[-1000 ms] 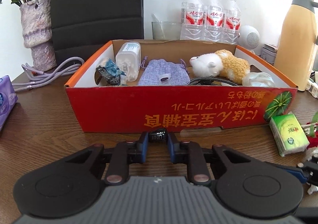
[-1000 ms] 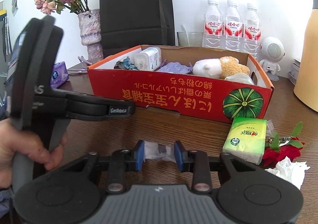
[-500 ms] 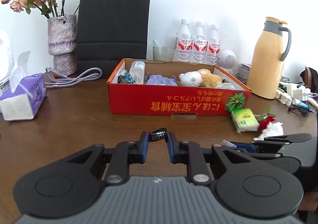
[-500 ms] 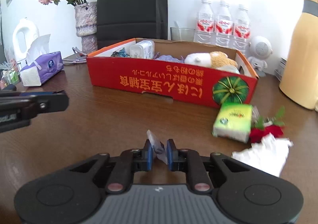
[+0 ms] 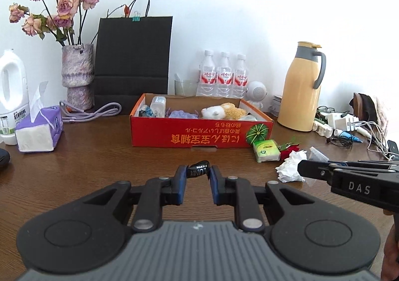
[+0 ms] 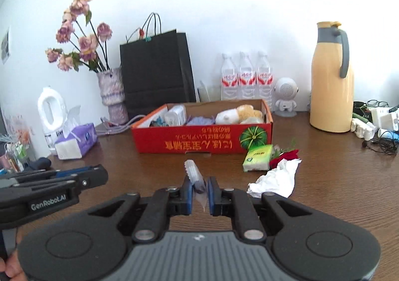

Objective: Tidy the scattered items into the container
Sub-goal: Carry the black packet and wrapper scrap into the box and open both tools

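The red cardboard box (image 5: 174, 137) (image 6: 189, 142) stands mid-table and holds a plush toy (image 5: 223, 112), a purple pouch and a white case. My left gripper (image 5: 198, 176) is shut on a small black item (image 5: 198, 169), held above the table in front of the box. My right gripper (image 6: 199, 187) is shut on a clear plastic packet (image 6: 195, 177), also held well short of the box. On the table right of the box lie a green tissue pack (image 5: 265, 150) (image 6: 258, 157), a red rose (image 6: 284, 156) and crumpled white tissue (image 5: 291, 165) (image 6: 275, 178).
Behind the box stand a black paper bag (image 5: 133, 56), three water bottles (image 5: 223, 76), a vase of dried flowers (image 5: 77, 74) and a yellow thermos jug (image 5: 300, 89). A purple tissue box (image 5: 40, 129) and white jug are at left. Cables and chargers (image 5: 349, 126) clutter the right.
Both grippers have pulled back and up from the box, each still holding its item. The right gripper has closed tighter on the packet.
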The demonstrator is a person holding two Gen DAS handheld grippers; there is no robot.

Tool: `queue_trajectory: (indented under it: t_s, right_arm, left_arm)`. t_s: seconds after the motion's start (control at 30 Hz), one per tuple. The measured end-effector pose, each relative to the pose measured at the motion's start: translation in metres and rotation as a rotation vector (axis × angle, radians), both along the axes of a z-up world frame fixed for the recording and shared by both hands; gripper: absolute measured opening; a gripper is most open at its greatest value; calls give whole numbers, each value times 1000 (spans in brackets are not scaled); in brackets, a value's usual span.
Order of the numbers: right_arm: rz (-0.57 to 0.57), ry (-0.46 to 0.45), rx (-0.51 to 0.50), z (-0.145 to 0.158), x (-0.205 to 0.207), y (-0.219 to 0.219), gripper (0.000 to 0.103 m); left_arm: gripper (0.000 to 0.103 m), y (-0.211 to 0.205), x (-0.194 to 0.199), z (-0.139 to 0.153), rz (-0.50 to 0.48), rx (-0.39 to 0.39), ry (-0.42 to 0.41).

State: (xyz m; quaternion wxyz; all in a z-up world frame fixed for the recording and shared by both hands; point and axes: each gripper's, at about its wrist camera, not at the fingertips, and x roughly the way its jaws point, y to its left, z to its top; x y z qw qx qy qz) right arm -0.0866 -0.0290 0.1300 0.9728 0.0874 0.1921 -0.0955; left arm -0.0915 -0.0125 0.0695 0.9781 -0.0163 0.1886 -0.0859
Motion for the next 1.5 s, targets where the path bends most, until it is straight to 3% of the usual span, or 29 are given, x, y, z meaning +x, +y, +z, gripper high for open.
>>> queue_trajectory:
  t_s: [0.2, 0.4, 0.6, 0.83, 0.97, 1.1, 1.2, 1.27, 1.37, 1.5]
  right_arm:
    - [-18, -30, -16, 12, -22, 5, 11]
    - [16, -48, -34, 27, 3, 0, 11]
    - [42, -67, -51, 53, 80, -31, 11]
    - [58, -79, -79, 108, 219, -85, 11]
    - [99, -16, -46, 124, 287, -112, 11]
    - [131, 152, 25, 103, 347, -134, 11]
    - [143, 330, 100, 78, 393, -150, 11]
    - [166, 459, 131, 58, 421, -156, 11]
    - [175, 605, 187, 26, 450, -164, 11]
    - [176, 712, 251, -9, 465, -166, 12]
  left_arm:
    - [21, -7, -25, 11, -9, 35, -75]
    - [21, -2, 7, 28, -1, 24, -102]
    - [21, 6, 97, 66, 17, 26, -137]
    - [21, -4, 251, 117, 28, 39, -119]
    - [21, -5, 314, 131, 22, 50, -73]
    - [21, -3, 366, 118, -23, 36, 80]
    - [21, -1, 413, 96, -63, 37, 296]
    - [21, -6, 439, 75, -77, 91, 452]
    - [22, -1, 464, 42, -57, 105, 645]
    - [22, 9, 480, 2, -26, 80, 780]
